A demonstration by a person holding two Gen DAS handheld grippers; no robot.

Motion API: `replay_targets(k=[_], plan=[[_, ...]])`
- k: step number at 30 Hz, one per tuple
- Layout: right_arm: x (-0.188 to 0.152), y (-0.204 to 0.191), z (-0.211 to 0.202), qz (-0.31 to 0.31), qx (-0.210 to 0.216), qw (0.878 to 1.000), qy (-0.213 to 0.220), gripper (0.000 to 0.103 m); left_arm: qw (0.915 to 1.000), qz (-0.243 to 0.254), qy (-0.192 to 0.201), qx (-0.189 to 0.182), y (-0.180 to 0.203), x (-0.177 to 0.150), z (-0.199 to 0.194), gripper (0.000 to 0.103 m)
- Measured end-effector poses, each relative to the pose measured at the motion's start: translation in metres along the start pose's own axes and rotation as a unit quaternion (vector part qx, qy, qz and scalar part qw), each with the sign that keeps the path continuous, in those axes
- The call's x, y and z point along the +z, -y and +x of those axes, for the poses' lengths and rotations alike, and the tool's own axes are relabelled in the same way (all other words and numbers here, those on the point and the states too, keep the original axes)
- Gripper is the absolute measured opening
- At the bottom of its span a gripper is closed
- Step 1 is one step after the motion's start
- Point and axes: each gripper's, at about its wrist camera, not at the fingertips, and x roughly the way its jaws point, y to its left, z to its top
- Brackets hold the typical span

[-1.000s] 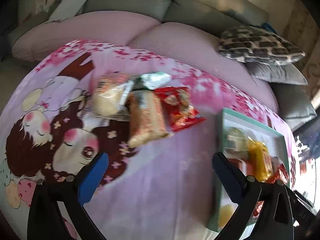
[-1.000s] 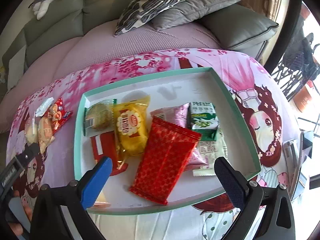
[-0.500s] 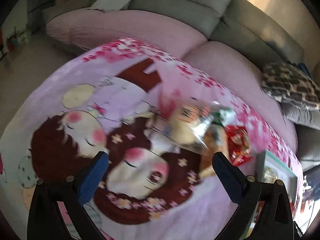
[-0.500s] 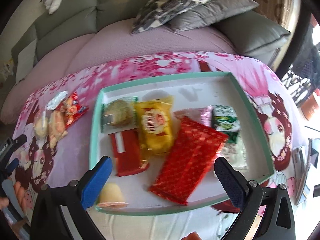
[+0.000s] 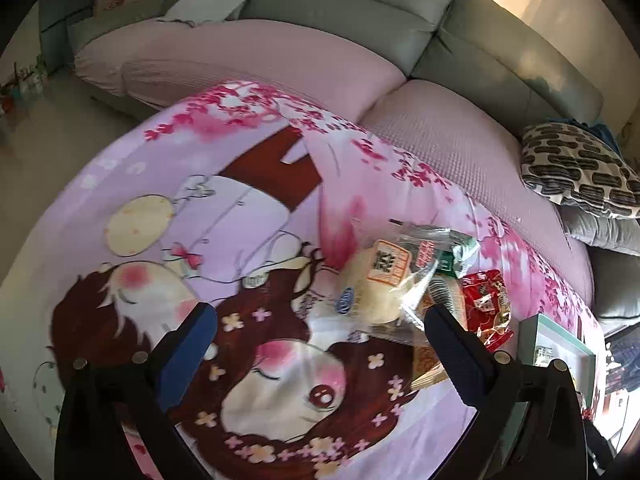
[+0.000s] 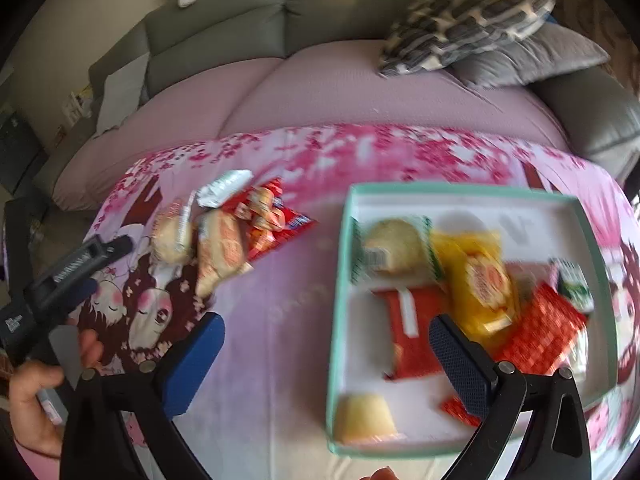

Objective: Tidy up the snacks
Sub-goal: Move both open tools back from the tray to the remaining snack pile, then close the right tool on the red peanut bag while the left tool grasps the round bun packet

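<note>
Both the left gripper (image 5: 320,340) and right gripper (image 6: 326,344) gape wide, holding nothing. At two o'clock, the clear-wrapped round pale bun (image 5: 376,284) looks light, soft and crinkly; pinch its sealed edge.

On the cartoon-printed pink cloth (image 6: 280,320), a loose cluster of plastic-wrapped snack packets (image 6: 224,236) lies left of the teal-rimmed white tray (image 6: 340,280). More wrapped snacks (image 6: 476,280) lie inside the tray. Behind the cloth runs the grey cushioned sofa (image 6: 248,32), a patterned pillow (image 6: 472,16) at its right end.
</note>
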Motion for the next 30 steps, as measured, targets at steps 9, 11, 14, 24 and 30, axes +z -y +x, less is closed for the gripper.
replay_targets(k=[9, 11, 14, 24, 30], plan=[[0.046, -0.032, 0.044, -0.022, 0.017, 0.999, -0.017, 0.103, 0.9992, 0.024, -0.022, -0.021, 0.015, 0.004, 0.022, 0.103], [0.054, -0.037, 0.053, -0.029, 0.022, 0.999, -0.022, 0.103, 0.9993, 0.022, -0.020, -0.021, 0.015, 0.008, 0.024, 0.103], [0.062, -0.042, 0.069, -0.044, 0.012, 0.998, -0.034, 0.103, 0.9996, 0.016, -0.015, -0.020, 0.012, 0.014, 0.027, 0.103], [0.081, -0.043, 0.102, -0.051, 0.021, 0.997, -0.057, 0.103, 0.9994, 0.019, -0.019, -0.022, 0.022, 0.024, 0.049, 0.103], [0.088, -0.042, 0.120, -0.048, 0.021, 0.997, -0.063, 0.103, 0.9993, 0.021, -0.026, -0.015, 0.025, 0.023, 0.062, 0.103]])
